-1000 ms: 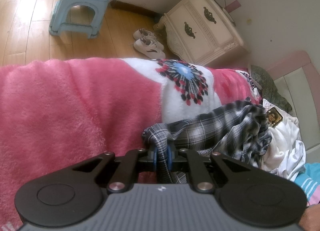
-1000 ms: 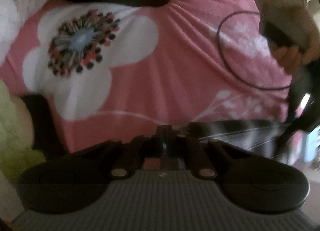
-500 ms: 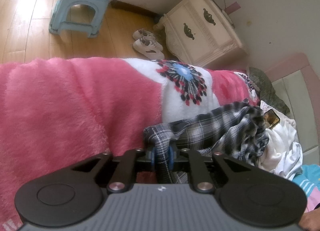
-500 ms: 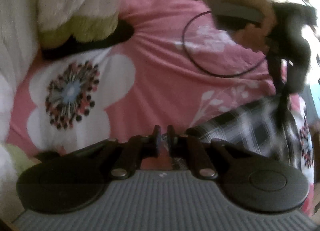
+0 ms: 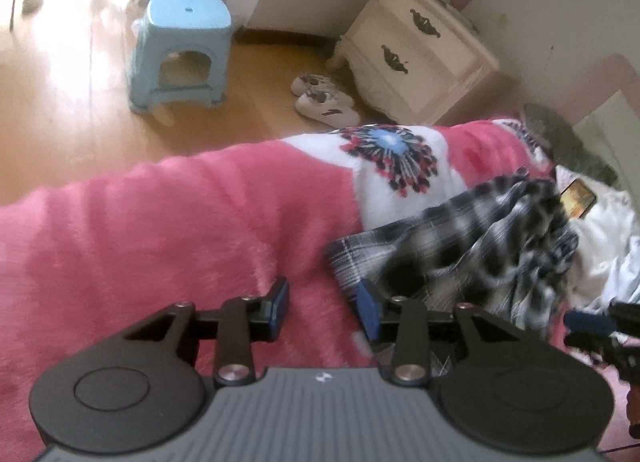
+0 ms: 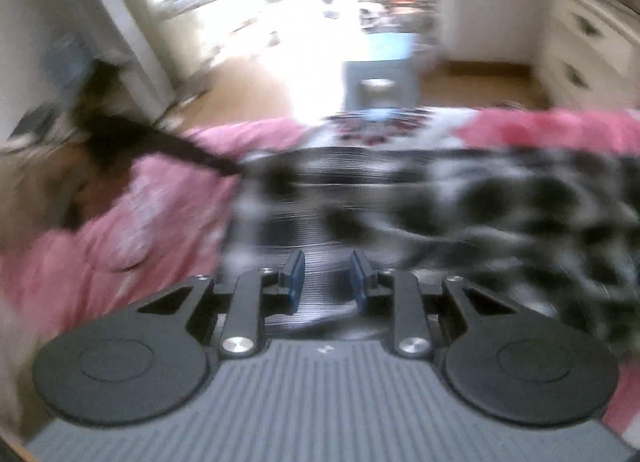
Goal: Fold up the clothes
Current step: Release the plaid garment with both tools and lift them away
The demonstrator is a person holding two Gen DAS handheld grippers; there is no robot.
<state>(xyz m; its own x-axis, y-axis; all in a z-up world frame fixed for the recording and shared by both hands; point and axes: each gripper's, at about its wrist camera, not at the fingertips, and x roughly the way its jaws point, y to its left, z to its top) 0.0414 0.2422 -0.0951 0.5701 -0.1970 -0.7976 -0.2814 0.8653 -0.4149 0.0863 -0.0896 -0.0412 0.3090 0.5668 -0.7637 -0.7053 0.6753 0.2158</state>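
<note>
A black-and-white plaid garment [image 5: 472, 246] lies crumpled on the pink flowered blanket [image 5: 160, 246]. My left gripper [image 5: 324, 304] hovers just off its near corner with the jaws opening. Only blanket shows between them, and the right pad [image 5: 368, 310] sits at the cloth's edge. The right wrist view is heavily blurred. There the plaid garment [image 6: 460, 202] spreads under my right gripper [image 6: 326, 278]. Its jaws are opening too, and the striped cloth shows in the gap without being pinched. A dark tool [image 5: 596, 326] shows at the right edge of the left wrist view.
Beyond the bed's edge are a wooden floor, a light blue plastic stool [image 5: 182, 54], a pair of white sneakers [image 5: 324, 98] and a cream nightstand [image 5: 420, 50]. White clothes [image 5: 608, 230] are heaped to the right of the plaid garment, near the pink headboard [image 5: 608, 78].
The left gripper let go of the plaid corner that it pinched, opened and lifted. The right gripper rolled and swung from the blanket toward the room, and its jaws opened over the plaid cloth.
</note>
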